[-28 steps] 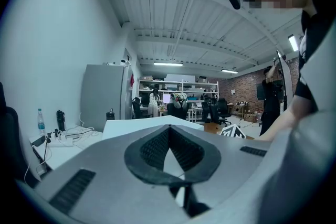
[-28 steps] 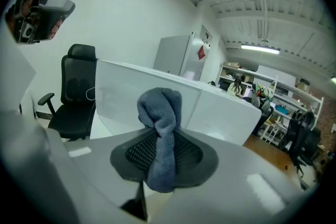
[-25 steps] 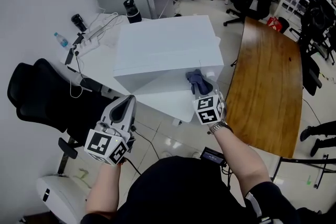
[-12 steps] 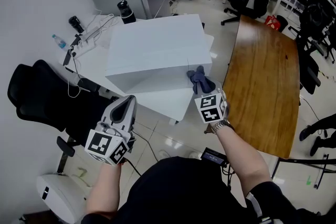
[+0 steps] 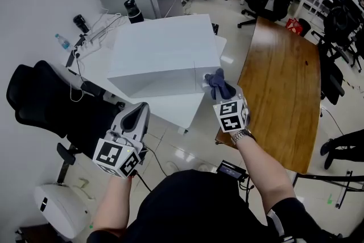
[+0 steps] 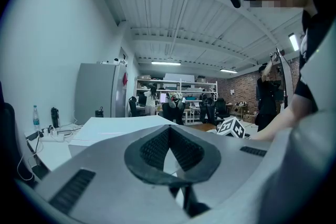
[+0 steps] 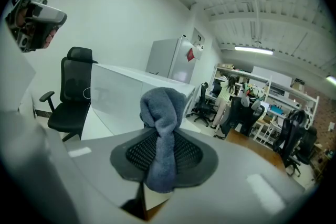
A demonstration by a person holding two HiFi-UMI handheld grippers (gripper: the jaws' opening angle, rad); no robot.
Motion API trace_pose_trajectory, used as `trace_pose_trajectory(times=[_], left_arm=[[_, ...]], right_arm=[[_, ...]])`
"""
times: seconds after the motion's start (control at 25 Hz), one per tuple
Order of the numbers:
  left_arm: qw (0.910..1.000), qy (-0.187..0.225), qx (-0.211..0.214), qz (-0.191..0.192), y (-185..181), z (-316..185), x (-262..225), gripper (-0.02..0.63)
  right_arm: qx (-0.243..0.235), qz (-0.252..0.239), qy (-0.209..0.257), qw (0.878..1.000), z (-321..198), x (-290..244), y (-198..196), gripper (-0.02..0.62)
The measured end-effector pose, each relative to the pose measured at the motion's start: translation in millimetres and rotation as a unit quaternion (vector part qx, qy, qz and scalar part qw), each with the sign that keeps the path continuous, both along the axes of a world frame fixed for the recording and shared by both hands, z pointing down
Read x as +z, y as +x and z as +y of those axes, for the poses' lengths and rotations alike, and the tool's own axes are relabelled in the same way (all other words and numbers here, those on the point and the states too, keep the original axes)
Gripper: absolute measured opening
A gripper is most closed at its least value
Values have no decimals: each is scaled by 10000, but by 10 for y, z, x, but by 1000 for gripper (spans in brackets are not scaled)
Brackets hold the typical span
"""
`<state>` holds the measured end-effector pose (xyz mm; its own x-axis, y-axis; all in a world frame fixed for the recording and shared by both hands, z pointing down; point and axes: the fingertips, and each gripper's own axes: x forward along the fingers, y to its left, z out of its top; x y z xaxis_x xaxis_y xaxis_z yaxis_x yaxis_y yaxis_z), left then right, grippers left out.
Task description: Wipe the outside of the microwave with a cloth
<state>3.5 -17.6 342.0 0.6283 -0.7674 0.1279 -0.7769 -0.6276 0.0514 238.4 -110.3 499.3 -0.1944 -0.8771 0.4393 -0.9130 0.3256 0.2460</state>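
microwave (image 5: 165,48) on a desk (image 5: 172,108), office chair (image 5: 45,105) left of it

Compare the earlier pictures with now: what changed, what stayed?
The right gripper, shut on the cloth, carried it rightwards along the front of the microwave towards its right corner. The left gripper stayed shut, empty and low.

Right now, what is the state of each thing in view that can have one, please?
left gripper: shut, nothing between the jaws.
right gripper: shut on the cloth.
grey-blue cloth: bunched up, clamped between the jaws.
microwave: no door open, standing on the white table.
water bottle: upright.
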Motion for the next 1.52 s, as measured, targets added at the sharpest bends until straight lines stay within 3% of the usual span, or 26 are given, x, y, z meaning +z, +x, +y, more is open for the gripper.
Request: trace_pose_trajectory(times=[0.2,0.32,0.48,0.72,0.84,0.96,1.16,1.4,1.52], left_arm=[[10000,-48,56,11,161,85,33,5],[9998,-98,184,28,283,145,55,5],[9991,-103,414,31,455,212,66,5],[9982,-101,590,106,639,288,54,5],[9962,-76,859,106,777,349,41,42],[9916,-45,1282,159,944,439,8,123],[9803,-39,1938,372,1115,623,-63,236],[9626,60,2658,521,1159,922,-181,244],[9555,82,2892,571,1124,1031,-232,178]], right_arm=[[-188,-155,154,9996,136,-227,51,78],[-558,-347,292,9974,276,-457,-16,78],[-1112,-583,571,9904,485,-836,-144,78],[-1471,-672,746,9840,726,-1126,-186,78],[-1879,-789,845,9754,914,-1287,-325,78],[-2541,-1036,891,9575,1148,-1454,-537,78],[-3771,-1448,910,9102,1578,-1721,-890,80],[-4683,-1814,571,8628,1887,-1838,-1125,80],[-4959,-1947,427,8452,1935,-1867,-1225,80]])
